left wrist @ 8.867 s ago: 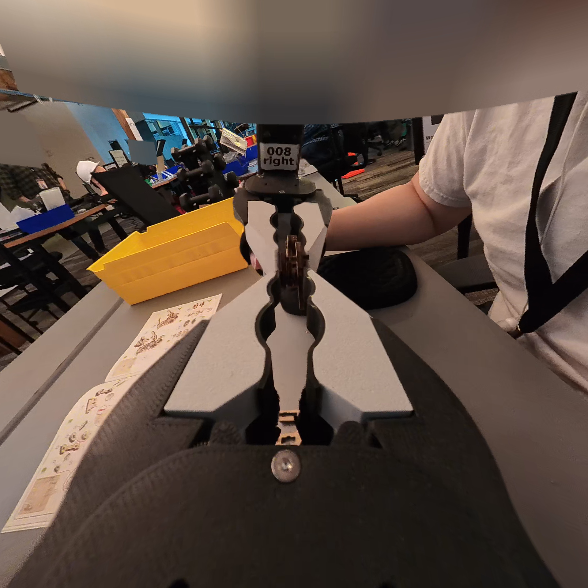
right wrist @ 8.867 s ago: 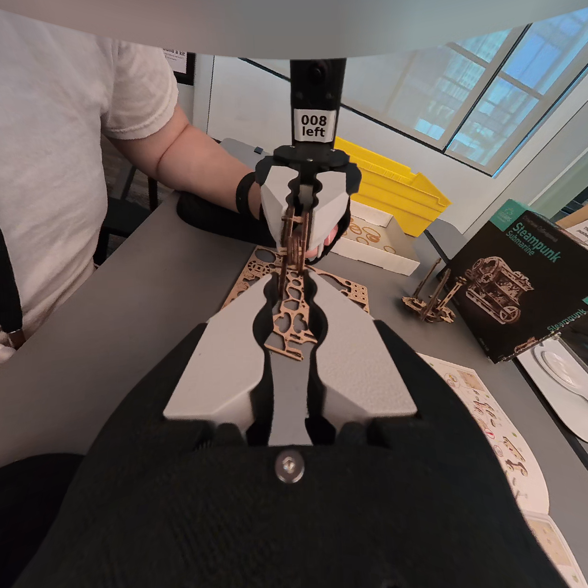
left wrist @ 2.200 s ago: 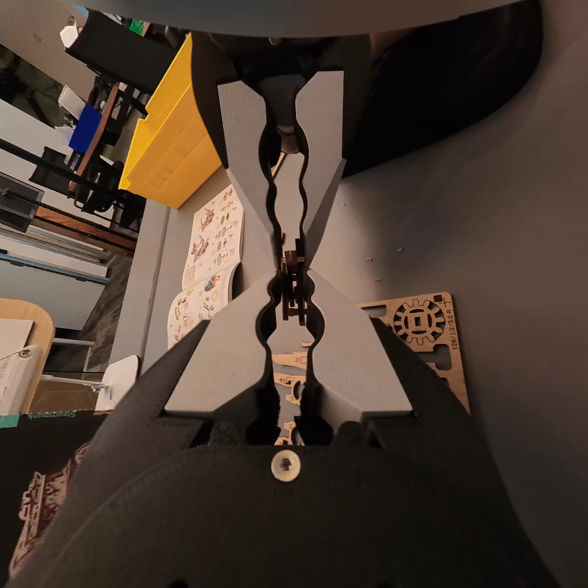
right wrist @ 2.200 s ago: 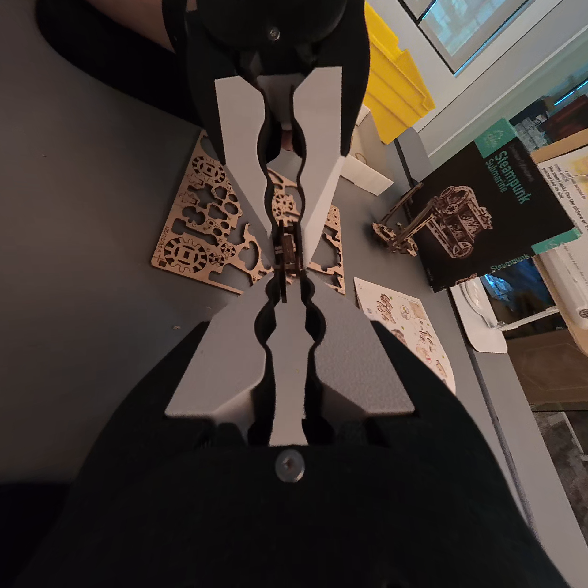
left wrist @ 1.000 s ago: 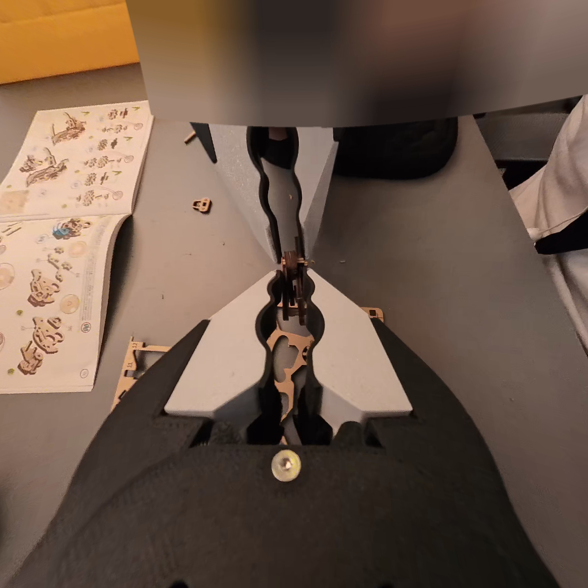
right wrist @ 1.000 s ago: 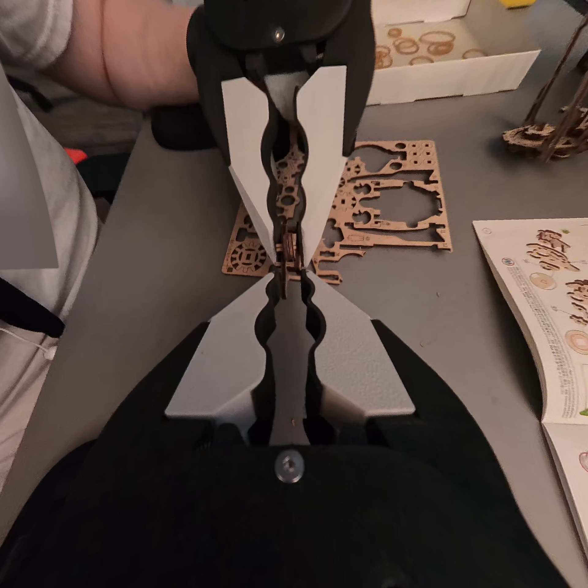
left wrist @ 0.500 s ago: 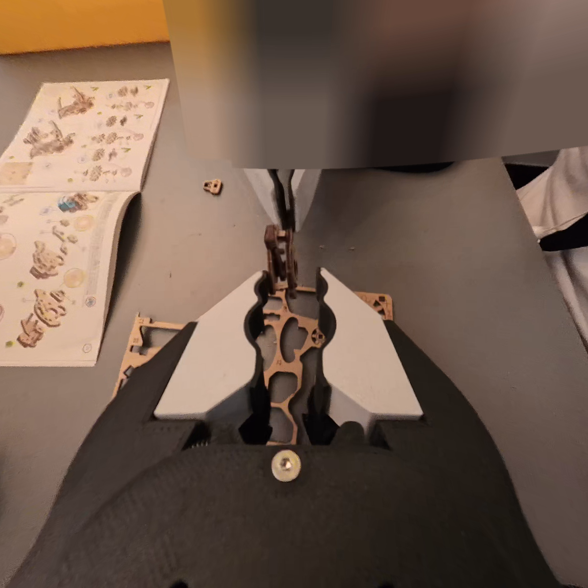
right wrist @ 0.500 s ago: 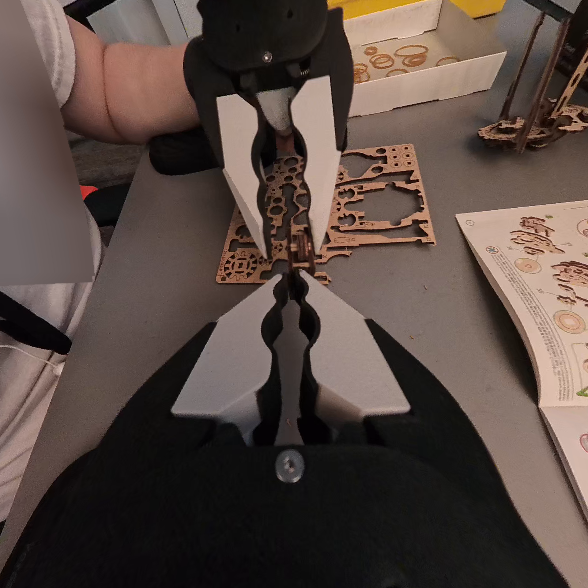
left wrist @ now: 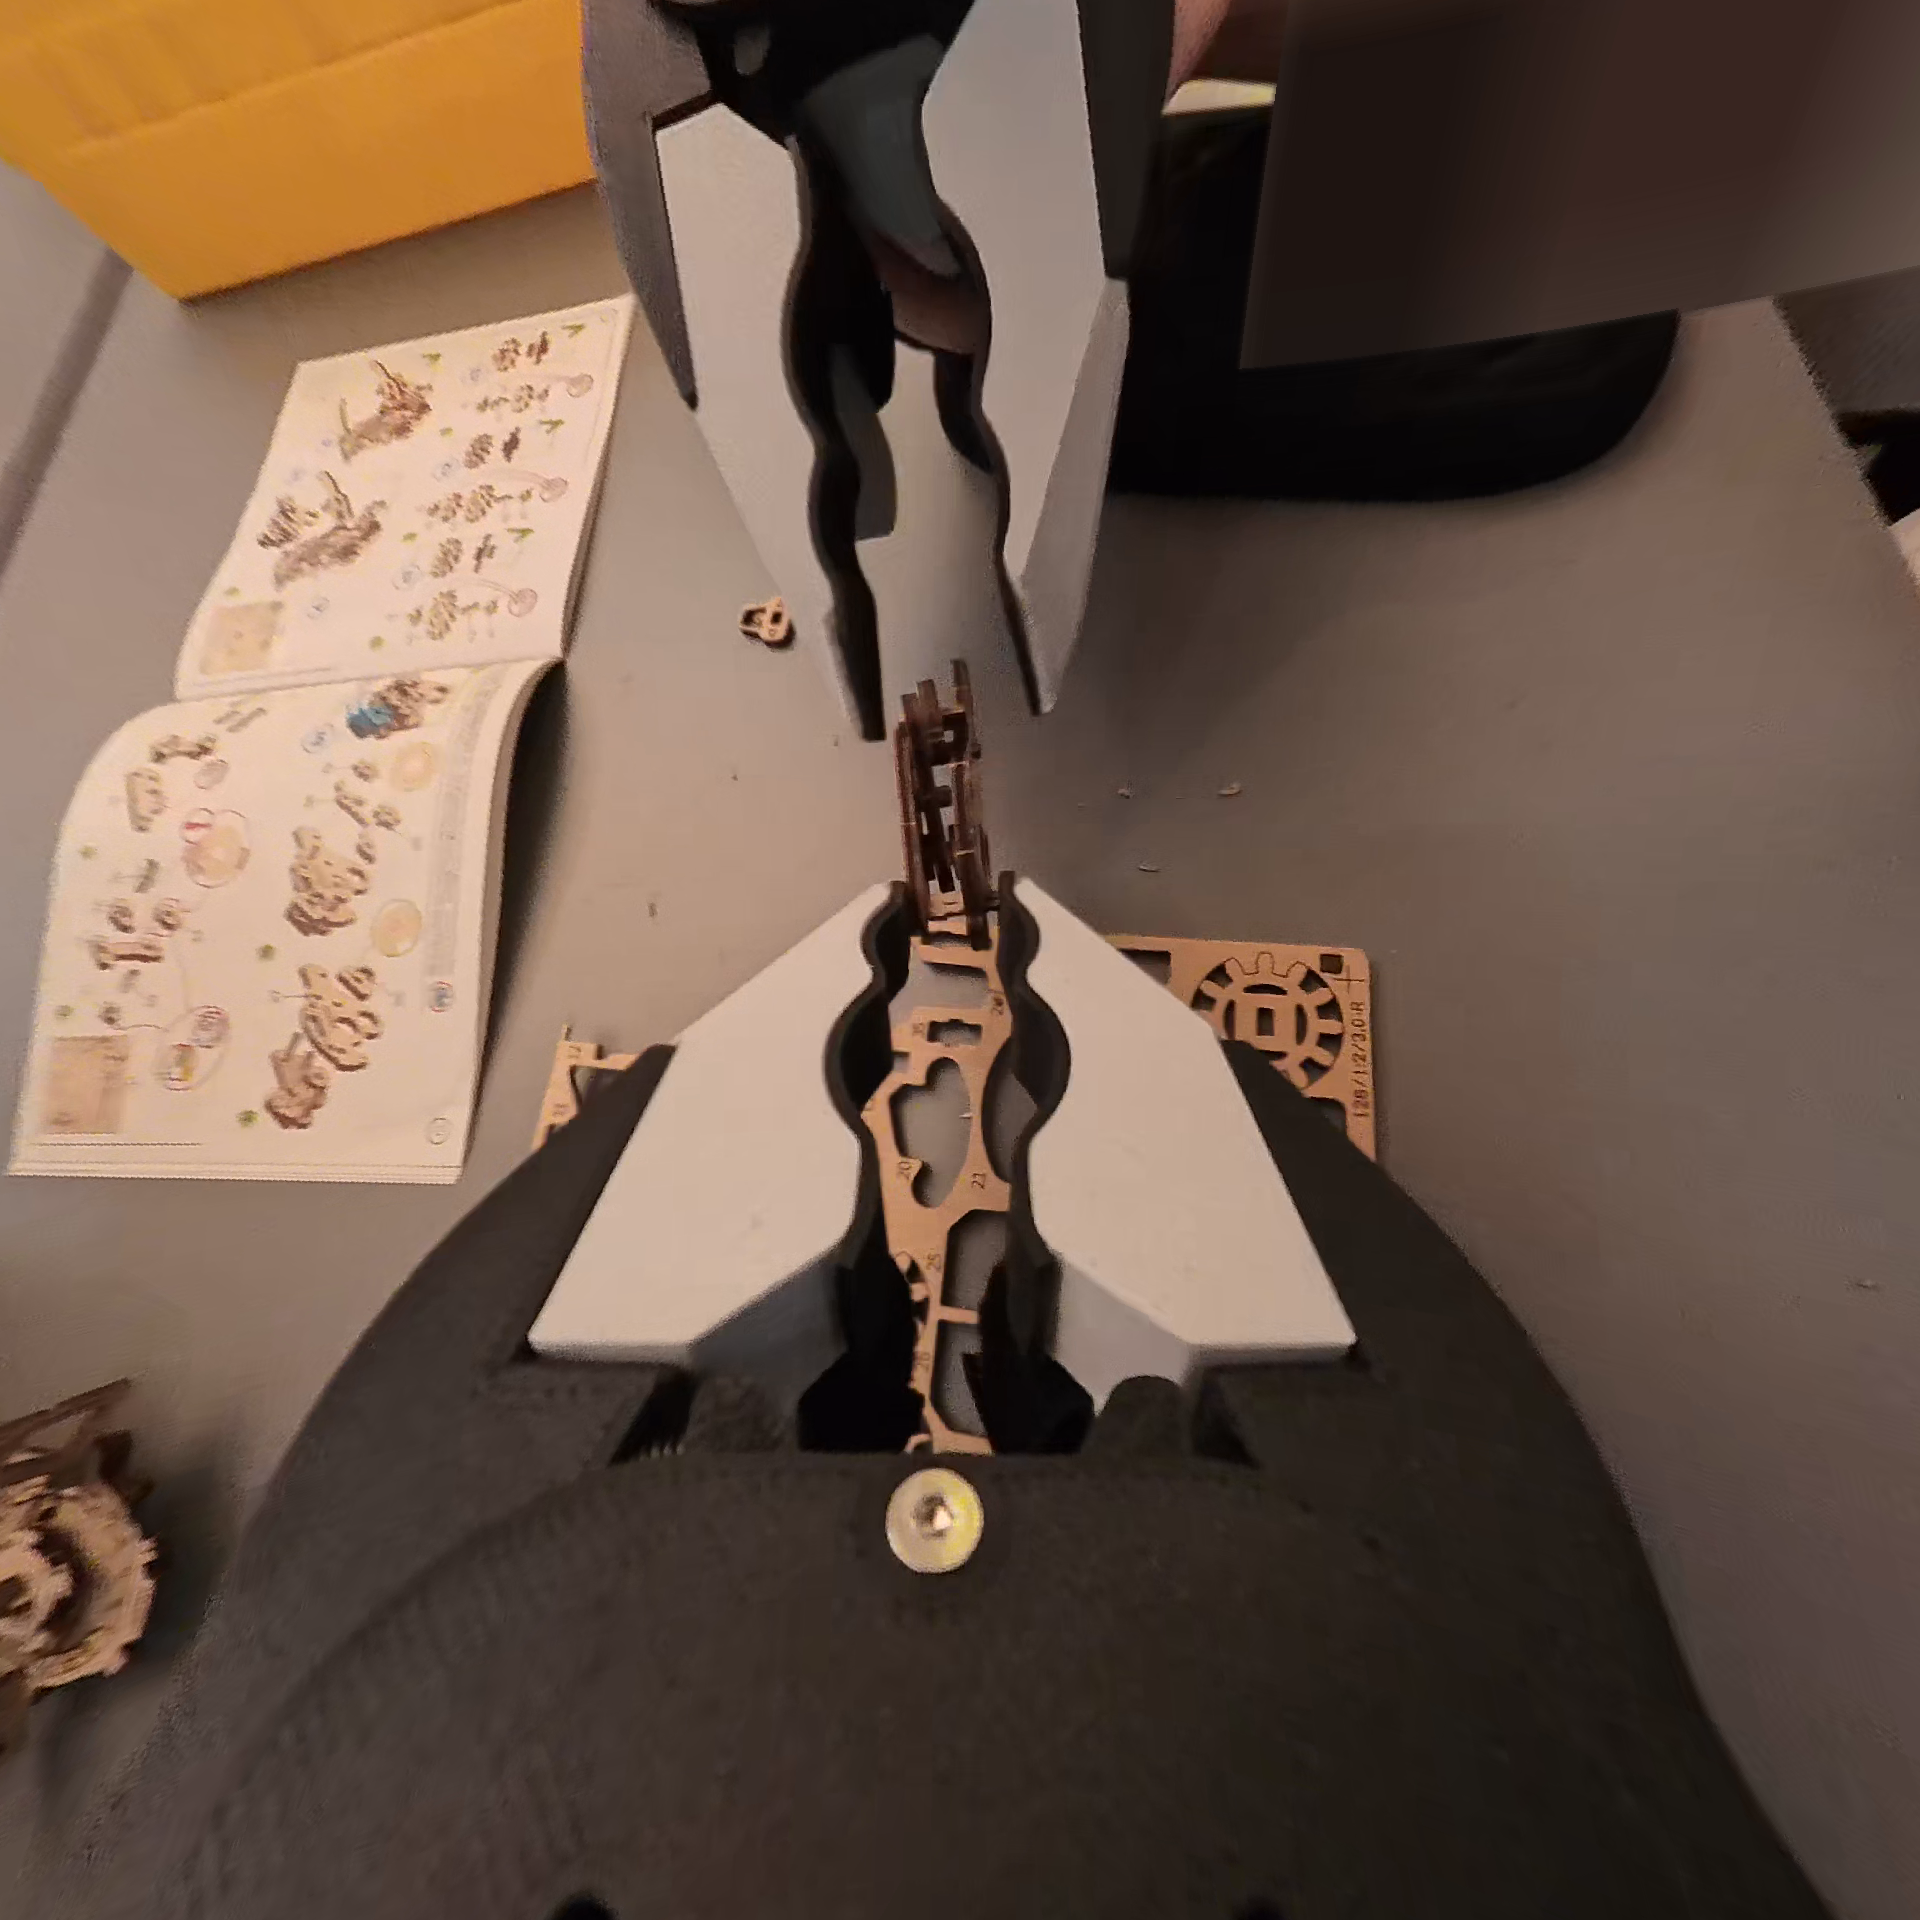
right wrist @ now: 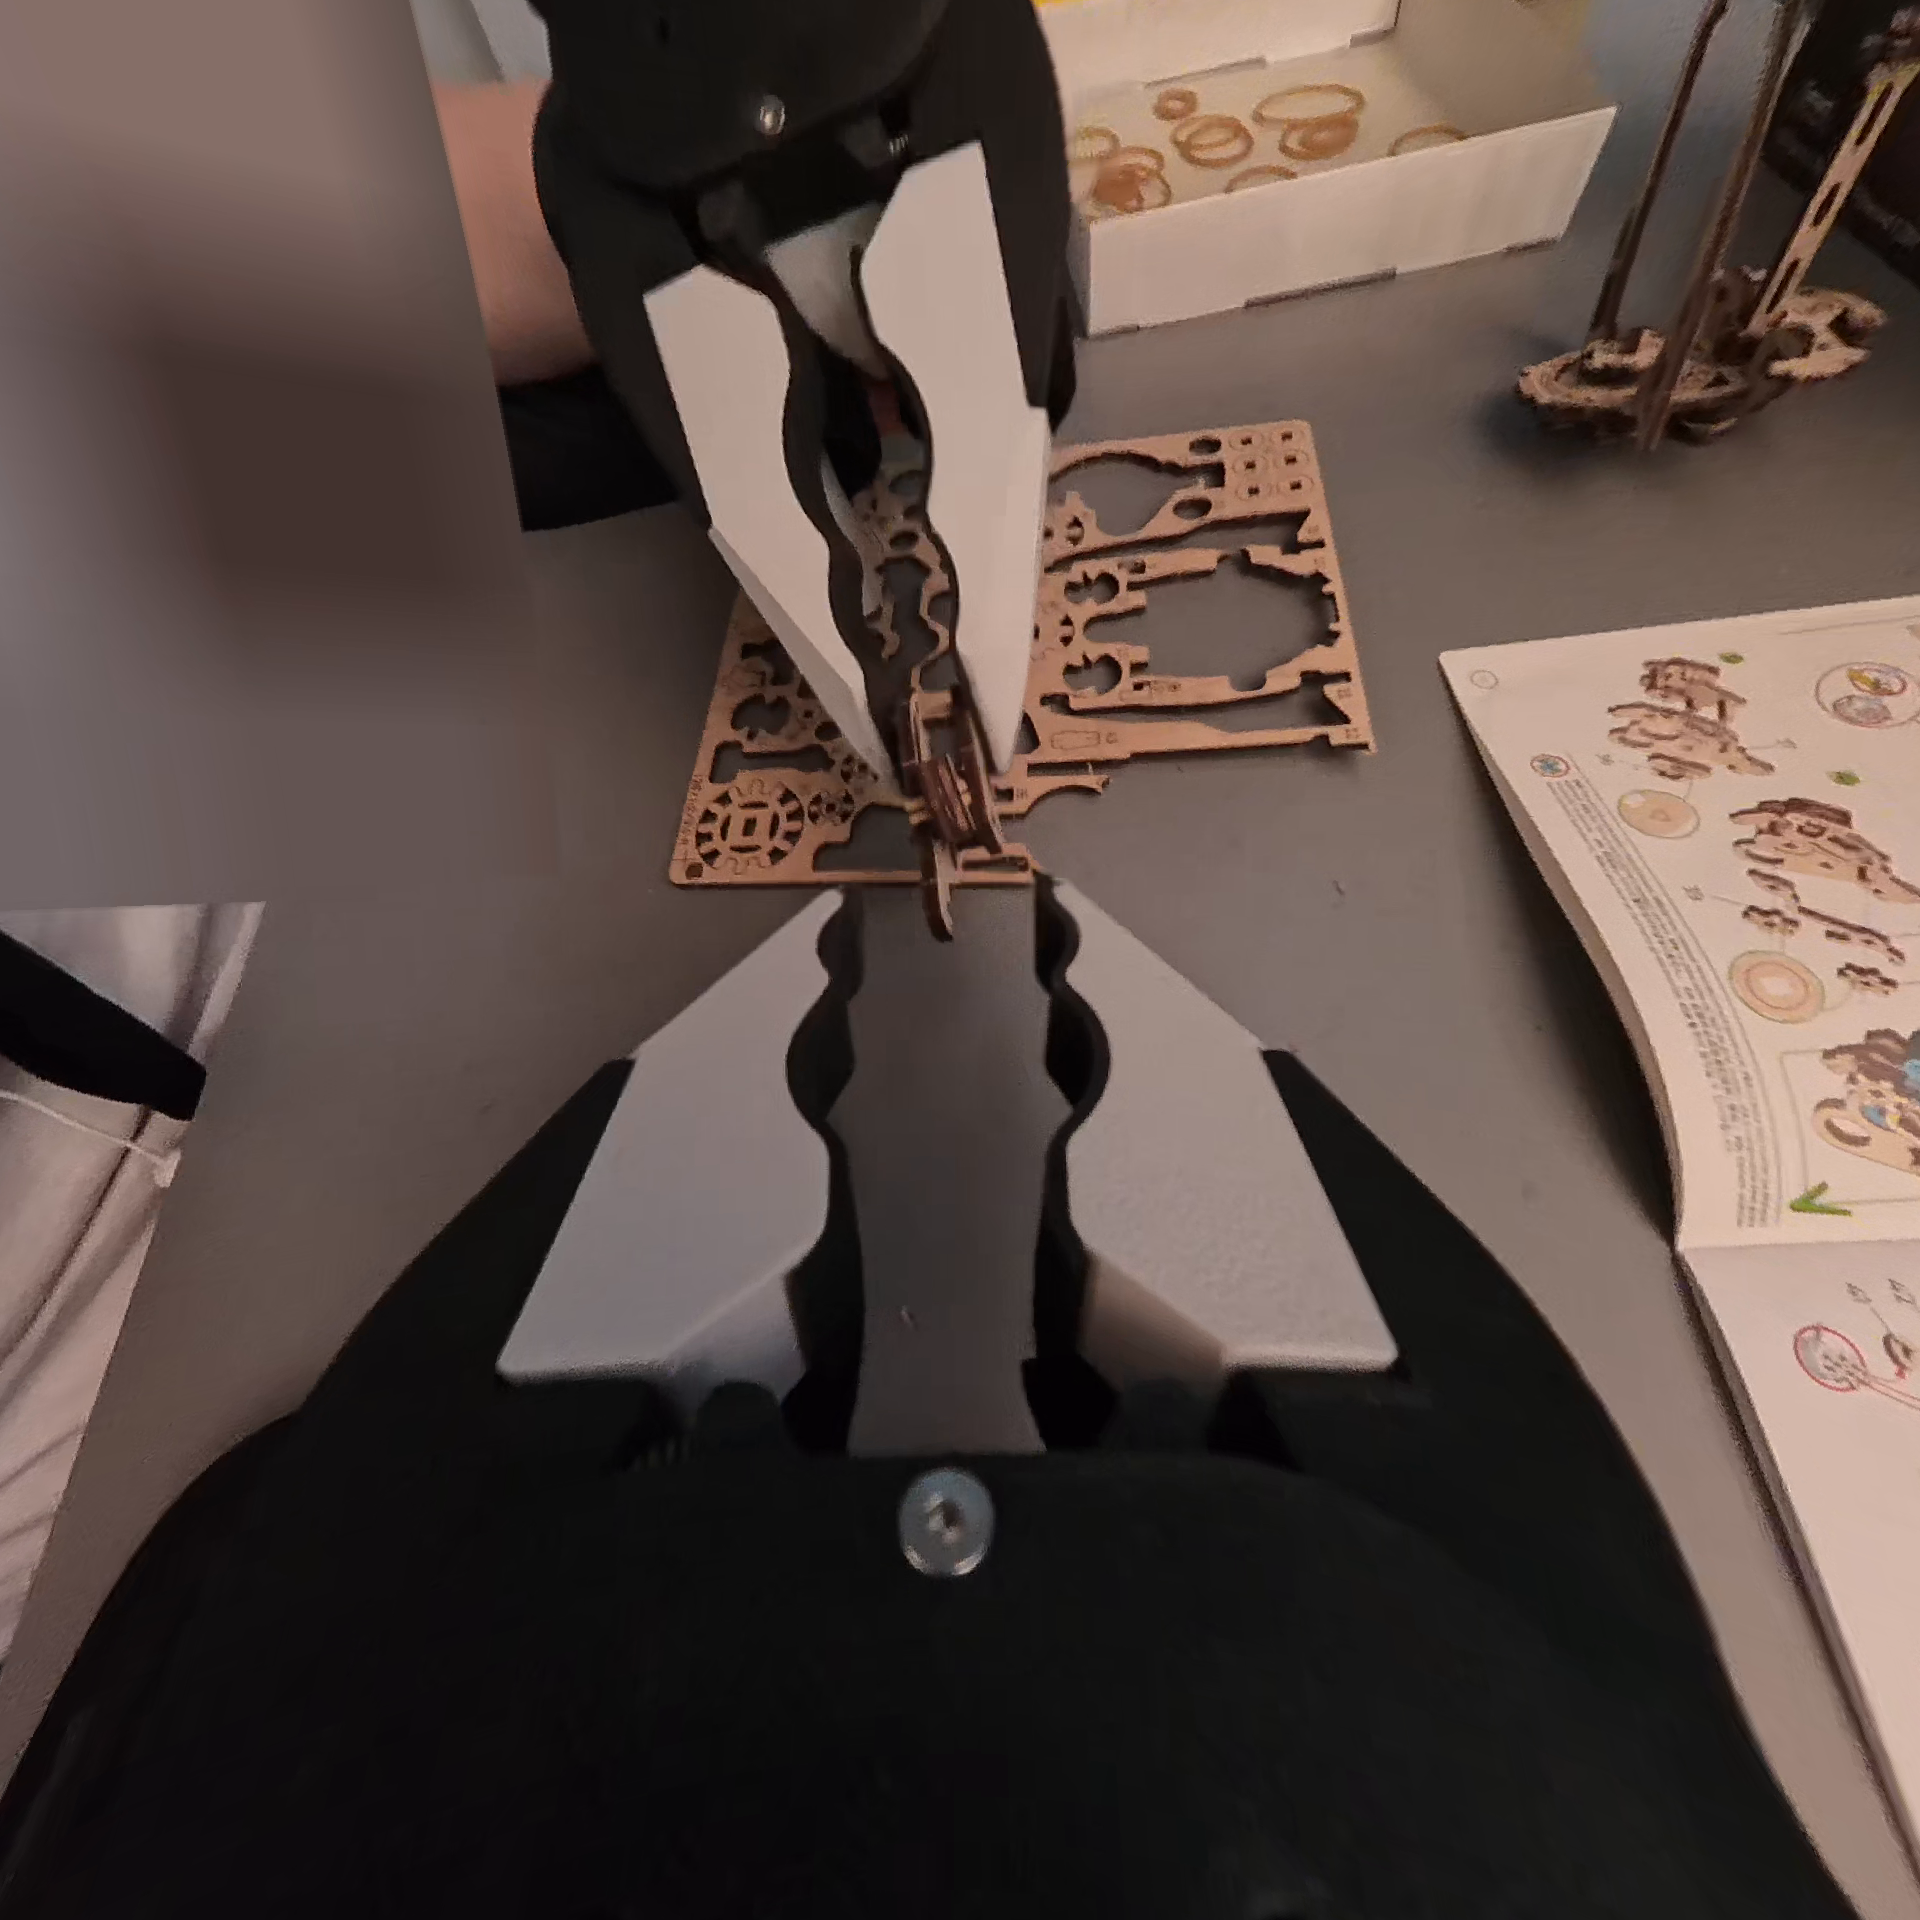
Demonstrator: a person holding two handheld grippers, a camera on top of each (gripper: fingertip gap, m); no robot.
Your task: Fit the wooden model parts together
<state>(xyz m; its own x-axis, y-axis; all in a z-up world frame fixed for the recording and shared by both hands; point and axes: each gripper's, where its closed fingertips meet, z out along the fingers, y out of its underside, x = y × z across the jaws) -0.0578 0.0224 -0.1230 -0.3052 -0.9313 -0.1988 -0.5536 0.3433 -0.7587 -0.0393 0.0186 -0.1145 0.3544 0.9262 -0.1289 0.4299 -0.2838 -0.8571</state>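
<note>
We hold two grippers over a grey bench [left wrist: 1455,727]. Our left gripper [left wrist: 951,894] has its fingers pressed onto the bottom end of a small wooden model piece [left wrist: 940,790]. The piece is dark brown and made of little flat parts stuck together. It stands up in the air above the bench.

Our right gripper [right wrist: 940,899] faces the left one, tip to tip. Its fingers are spread apart and pinch nothing. The far end of the wooden piece hangs just between their tips. In the left wrist view we see those spread fingers [left wrist: 1039,582] above the top of the piece, very near it, and we cannot tell if one side touches.

Under the grippers lies a thin wooden sheet [right wrist: 1195,623] with many shapes already cut out of it. An open instruction booklet [left wrist: 312,831] with pictures lies flat beside it. One tiny wooden bit [left wrist: 767,623] sits alone on the bench near the booklet. A yellow bin [left wrist: 291,135] stands behind the booklet. In the right wrist view we also see a white box [right wrist: 1330,187] with wooden rings inside, and a part-built wooden model [right wrist: 1704,353] standing next to it.
</note>
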